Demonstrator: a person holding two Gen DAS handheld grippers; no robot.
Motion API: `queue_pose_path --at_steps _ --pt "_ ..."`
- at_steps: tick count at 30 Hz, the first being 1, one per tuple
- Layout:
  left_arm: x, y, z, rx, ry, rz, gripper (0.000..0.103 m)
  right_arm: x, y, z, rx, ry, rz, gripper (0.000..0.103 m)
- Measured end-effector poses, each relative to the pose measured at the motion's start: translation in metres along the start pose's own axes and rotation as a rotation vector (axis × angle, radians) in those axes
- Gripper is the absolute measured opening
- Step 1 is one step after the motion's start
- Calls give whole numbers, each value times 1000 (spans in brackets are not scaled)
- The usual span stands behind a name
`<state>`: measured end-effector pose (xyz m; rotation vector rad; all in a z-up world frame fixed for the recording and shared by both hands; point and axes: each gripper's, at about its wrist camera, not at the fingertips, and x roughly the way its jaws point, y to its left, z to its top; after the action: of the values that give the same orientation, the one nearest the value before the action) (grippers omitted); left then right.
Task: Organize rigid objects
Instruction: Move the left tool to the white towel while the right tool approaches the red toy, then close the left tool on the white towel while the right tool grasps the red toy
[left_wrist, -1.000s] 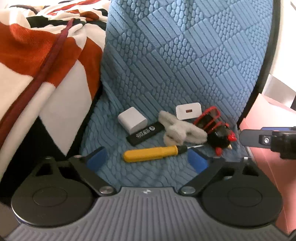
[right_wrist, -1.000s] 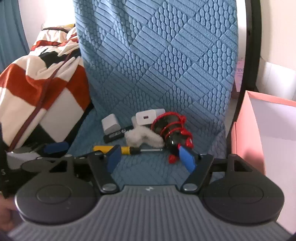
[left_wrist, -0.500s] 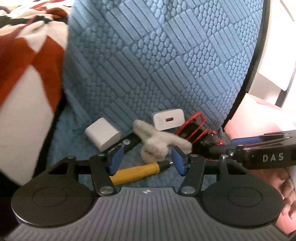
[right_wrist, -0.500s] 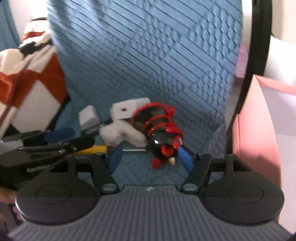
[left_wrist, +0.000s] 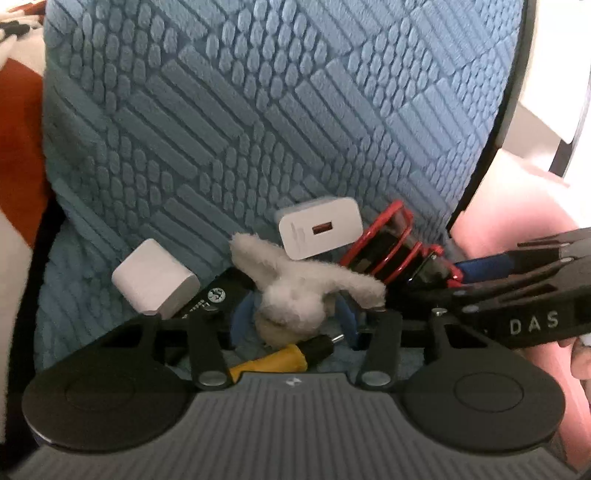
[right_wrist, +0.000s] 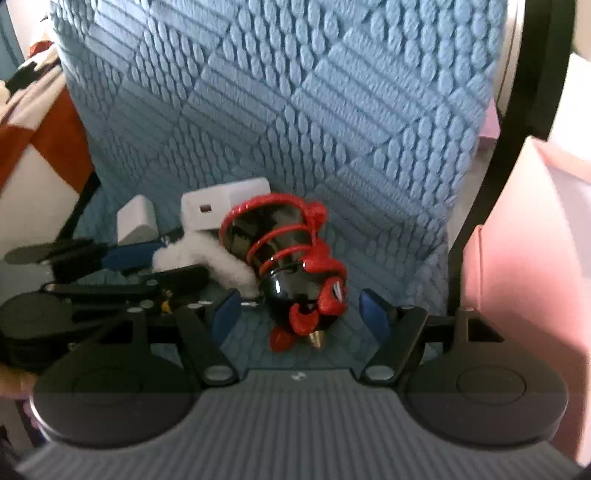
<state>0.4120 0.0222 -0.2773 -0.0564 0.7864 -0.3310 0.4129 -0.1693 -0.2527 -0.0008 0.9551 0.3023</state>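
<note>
Blue quilted fabric (left_wrist: 280, 122) fills the background of both views, draped over a chair back and seat, with a red and white blanket (right_wrist: 40, 122) at the left edge and a pink box (right_wrist: 532, 258) at the right. Low in the centre of the frame lies the clutter: a white cube adapter (left_wrist: 153, 278), a white USB charger (left_wrist: 319, 230), a black stick (left_wrist: 218, 293), a fluffy white toy (left_wrist: 299, 291), a yellow-handled screwdriver (left_wrist: 273, 363) and a red and black toy (right_wrist: 295, 266).

Compared with 1 s ago, the left gripper (left_wrist: 291, 319) has pushed in over the screwdriver and narrowed its jaws; its blue pads (left_wrist: 240, 317) now flank the fluffy toy's lower body, close on both sides, though whether they press it I cannot tell. The screwdriver handle sits under the jaws at lower centre.

The right gripper (right_wrist: 299, 314) has also moved closer than 1 s ago. Its jaws stand apart, 1 pad on each side of the red and black toy's head, not touching it. In the left view it enters from the right edge.
</note>
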Motion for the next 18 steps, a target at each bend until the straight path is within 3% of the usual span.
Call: queue_pose_path --at_steps 10,15,18 --pt "22 -3 0 -6 0 27 45 20 -3 -3 17 56 17 70" --pt "16 -2 -1 -20 -17 28 40 21 -2 -3 -1 32 9 53" --pt "12 -2 -2 -35 -30 27 39 10 -9 -1 2 -4 -1 53"
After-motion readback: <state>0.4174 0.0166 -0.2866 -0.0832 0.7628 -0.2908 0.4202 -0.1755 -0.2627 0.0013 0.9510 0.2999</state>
